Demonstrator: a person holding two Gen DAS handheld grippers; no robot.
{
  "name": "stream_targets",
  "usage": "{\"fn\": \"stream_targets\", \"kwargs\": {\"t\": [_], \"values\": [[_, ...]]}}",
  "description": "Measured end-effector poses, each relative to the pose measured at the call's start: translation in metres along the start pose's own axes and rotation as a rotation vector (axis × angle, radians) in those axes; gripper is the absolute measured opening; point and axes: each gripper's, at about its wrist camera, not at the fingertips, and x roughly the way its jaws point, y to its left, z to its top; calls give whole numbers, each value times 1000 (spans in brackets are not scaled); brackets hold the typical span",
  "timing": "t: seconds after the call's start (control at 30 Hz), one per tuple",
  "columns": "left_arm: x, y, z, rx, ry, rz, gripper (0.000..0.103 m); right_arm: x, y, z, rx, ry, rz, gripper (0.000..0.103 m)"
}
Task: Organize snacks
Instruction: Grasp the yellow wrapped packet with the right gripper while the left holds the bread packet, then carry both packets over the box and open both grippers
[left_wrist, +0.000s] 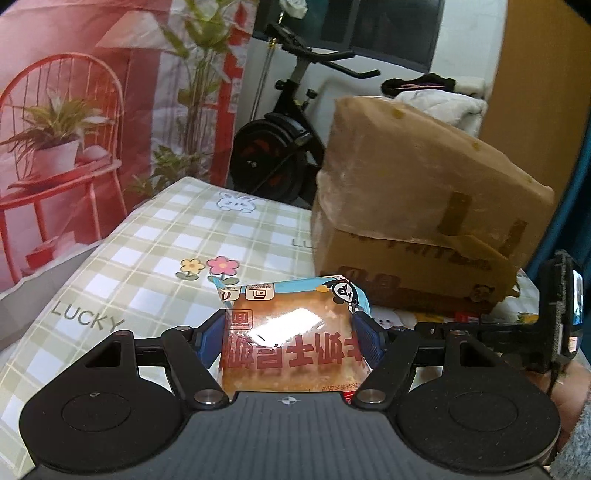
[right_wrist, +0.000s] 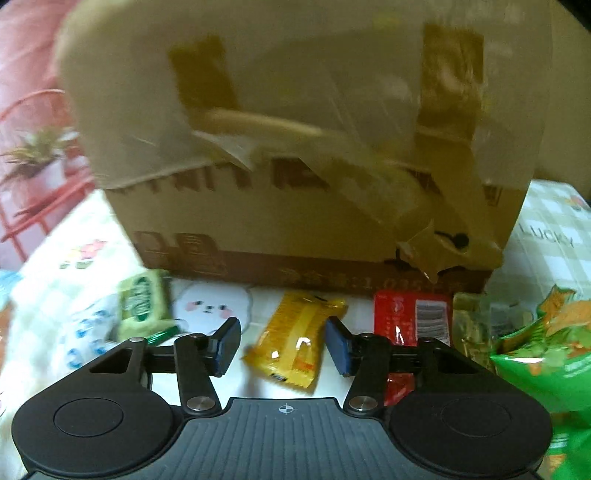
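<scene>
Cardboard box (left_wrist: 424, 206), flap taped, stands on checked tablecloth (left_wrist: 147, 251); snack packets lie in a row before it. Left gripper (left_wrist: 291, 338), jaws clamped on a bread packet (left_wrist: 291, 332), holds it above the cloth, left of the box. Right gripper (right_wrist: 282, 345), jaws apart and touching nothing, frames a yellow snack packet (right_wrist: 291, 343) lying between green packet (right_wrist: 142, 304) and red packet (right_wrist: 412, 319).
</scene>
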Motion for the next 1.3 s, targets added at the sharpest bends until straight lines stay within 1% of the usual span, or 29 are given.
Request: {"fn": "stream_targets", "kwargs": {"t": [0.07,0.13,0.17,0.2,0.3,0.43,0.57,0.77,0.93,1.03,1.1,1.23,1.3], "values": [[0,3,0,-5,4,4,74,7,0,0,8,10,-13,47],[0,6,-1,-9,6,9,74,10,5,1,-23,5,-33,46],[1,6,-1,-10,6,11,74,10,8,0,-39,7,-41,38],[1,6,0,-10,7,12,74,11,9,0,-48,7,-44,34],[0,3,-1,-6,7,15,74,7,11,-2,-54,9,-27,30],[-1,-1,-1,6,6,18,74,-5,8,-8,-50,-2,5,29],[-7,-6,2,20,-11,16,74,-36,4,-13,-41,-71,43,29],[-16,-24,19,81,-60,-14,74,-89,-5,-10,-88,-194,98,29],[-29,-43,47,108,-149,-54,74,-137,-16,16,-117,-340,126,29],[-32,-57,72,107,-183,-100,74,-161,-22,38,-145,-428,135,29],[-31,-68,90,109,-201,-132,74,-175,-29,55,-158,-471,140,29],[-22,-96,129,154,-245,-173,74,-188,-47,98,-167,-528,120,29],[-9,-114,150,199,-269,-170,74,-185,-54,118,-180,-536,92,29]]}}
